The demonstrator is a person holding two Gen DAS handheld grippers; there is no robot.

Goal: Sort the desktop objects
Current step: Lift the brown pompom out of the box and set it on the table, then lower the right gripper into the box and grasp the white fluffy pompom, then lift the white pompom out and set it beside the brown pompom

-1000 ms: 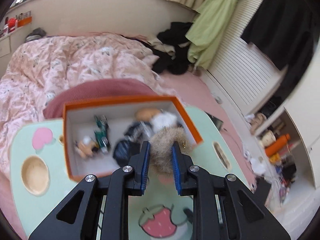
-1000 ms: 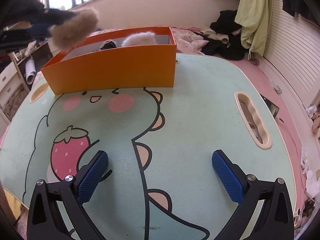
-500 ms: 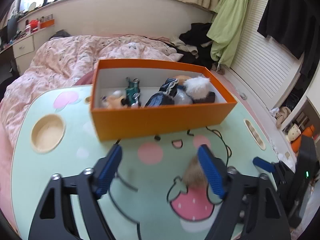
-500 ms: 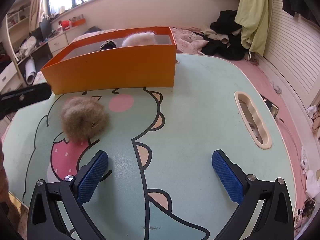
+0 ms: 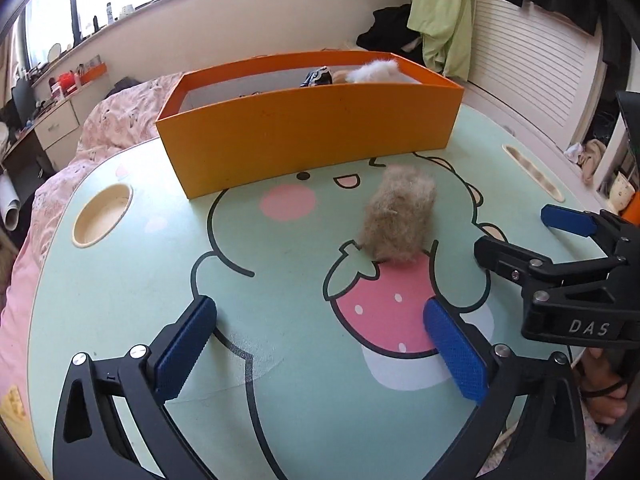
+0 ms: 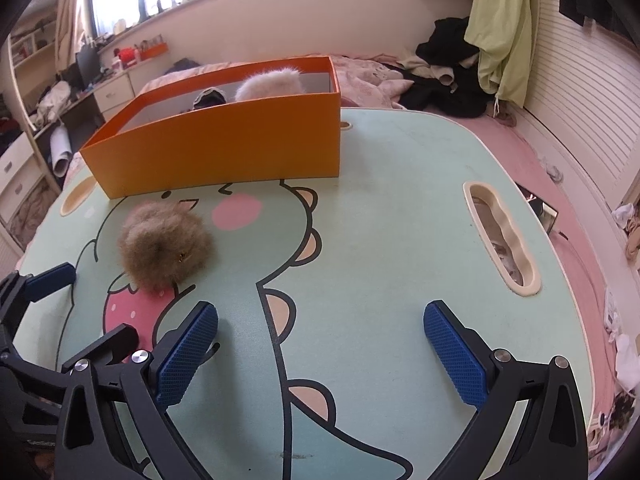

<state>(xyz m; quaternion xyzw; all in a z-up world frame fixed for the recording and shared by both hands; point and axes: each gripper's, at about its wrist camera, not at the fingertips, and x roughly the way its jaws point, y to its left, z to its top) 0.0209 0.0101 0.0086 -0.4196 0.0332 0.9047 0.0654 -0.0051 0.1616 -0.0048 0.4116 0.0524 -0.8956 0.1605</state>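
On the table (image 5: 120,288): a brown fur ball (image 5: 398,216) lies loose on the printed strawberry, just in front of the orange box (image 5: 308,140), touching neither gripper.
Hidden in the box: the near wall covers most of the contents; only a white fluffy thing (image 6: 270,82) and a dark bundle (image 6: 209,97) show above the rim, too little to name.
Left gripper (image 5: 320,344): tilted down over the table, jaws opening wide with only bare tabletop between the pads; the fur ball sits ahead of them.
Right gripper (image 6: 320,348): also angled down, jaws spread wide, nothing between them.
Cut off: both grippers' bodies run out of the bottom edge; part of a hand shows behind the right one in the left view.
Left view only: the round cup hollow (image 5: 102,214).
Right view only: the long slot (image 6: 500,236) in the table's right side seen whole, with unclear bits inside.
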